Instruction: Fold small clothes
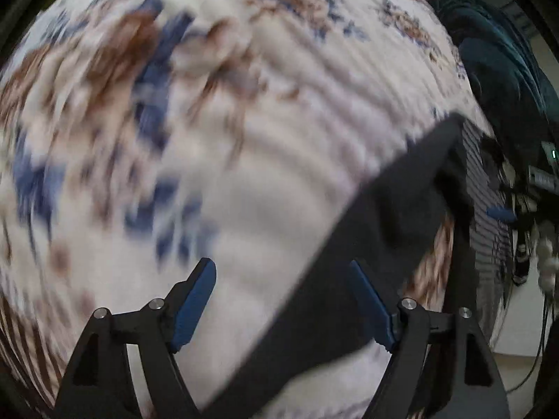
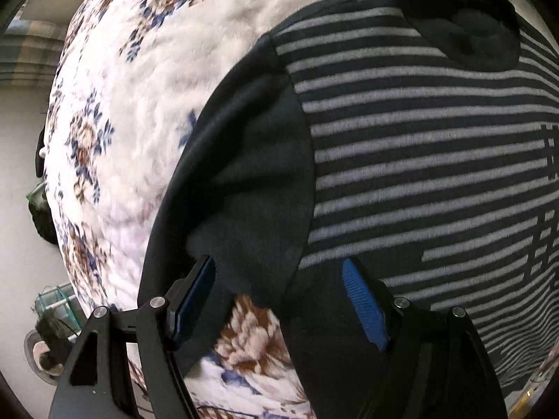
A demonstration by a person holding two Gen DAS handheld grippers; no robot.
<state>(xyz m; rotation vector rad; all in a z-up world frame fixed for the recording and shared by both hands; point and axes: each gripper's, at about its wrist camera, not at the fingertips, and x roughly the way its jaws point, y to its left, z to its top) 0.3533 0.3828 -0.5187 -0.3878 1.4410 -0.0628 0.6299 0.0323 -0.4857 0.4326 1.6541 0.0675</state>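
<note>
A dark sweater with grey stripes (image 2: 419, 139) lies spread on a white fluffy blanket with brown and blue flowers (image 2: 139, 111). Its plain dark sleeve (image 2: 244, 174) runs down toward my right gripper (image 2: 279, 300), which hovers open over the sleeve's lower part, its blue pads clear of the cloth. The dark collar (image 2: 464, 24) is at the top. In the blurred left wrist view the other dark sleeve (image 1: 384, 227) stretches diagonally out from the striped body (image 1: 485, 209). My left gripper (image 1: 284, 300) stands open above it, gripping nothing.
The floral blanket (image 1: 209, 139) fills most of the left wrist view. A dark teal cloth (image 1: 496, 63) and cables with gear (image 1: 538, 181) sit at its right edge. Pale floor (image 2: 21, 174) with small objects lies beyond the blanket's left edge, and a plaid fabric (image 2: 28, 52) is beyond it at upper left.
</note>
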